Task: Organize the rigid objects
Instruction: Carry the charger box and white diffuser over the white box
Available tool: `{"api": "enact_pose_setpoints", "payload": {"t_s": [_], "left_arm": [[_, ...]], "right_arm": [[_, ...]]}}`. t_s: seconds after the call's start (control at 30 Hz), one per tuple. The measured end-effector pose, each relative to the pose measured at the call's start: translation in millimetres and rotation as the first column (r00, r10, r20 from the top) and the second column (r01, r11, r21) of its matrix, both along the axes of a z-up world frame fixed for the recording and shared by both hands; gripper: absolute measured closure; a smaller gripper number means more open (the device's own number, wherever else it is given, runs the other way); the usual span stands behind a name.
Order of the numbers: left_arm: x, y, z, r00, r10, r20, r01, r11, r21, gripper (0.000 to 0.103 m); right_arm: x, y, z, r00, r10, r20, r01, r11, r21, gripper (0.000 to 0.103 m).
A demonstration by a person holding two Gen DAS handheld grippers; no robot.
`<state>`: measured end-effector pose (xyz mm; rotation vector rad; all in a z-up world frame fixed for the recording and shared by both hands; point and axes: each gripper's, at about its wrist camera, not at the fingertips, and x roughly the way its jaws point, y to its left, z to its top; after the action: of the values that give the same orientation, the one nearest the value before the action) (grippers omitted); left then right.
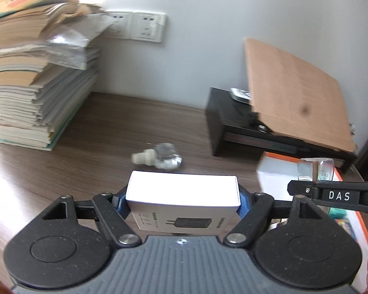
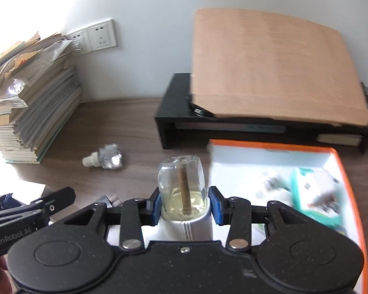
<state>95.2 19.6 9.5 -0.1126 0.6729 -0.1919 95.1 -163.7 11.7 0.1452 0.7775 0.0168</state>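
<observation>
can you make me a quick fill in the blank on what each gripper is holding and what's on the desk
1. The left gripper holds a white ____.
2. The right gripper is shut on a clear bottle with yellowish ____ inside.
3. The tray has an ____ rim.
4. The stack of books stands below the wall ____.

Missing words: box; liquid; orange; sockets

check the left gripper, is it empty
No, the left gripper is shut on a white box, its blue pads pressing both ends.
</observation>
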Motion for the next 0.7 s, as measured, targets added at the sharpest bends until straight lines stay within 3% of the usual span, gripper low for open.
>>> {"api": "enact_pose_setpoints", "payload": {"t_s": [0.7], "left_arm": [[-52.5,-111.8,4.2,0.976,-0.219,0.010,0.219,0.975,0.018,0.023]], "right_arm": [[-101.4,-102.9,3.1,0.982,-0.187,0.022,0.186,0.982,0.016,0.054]]}}
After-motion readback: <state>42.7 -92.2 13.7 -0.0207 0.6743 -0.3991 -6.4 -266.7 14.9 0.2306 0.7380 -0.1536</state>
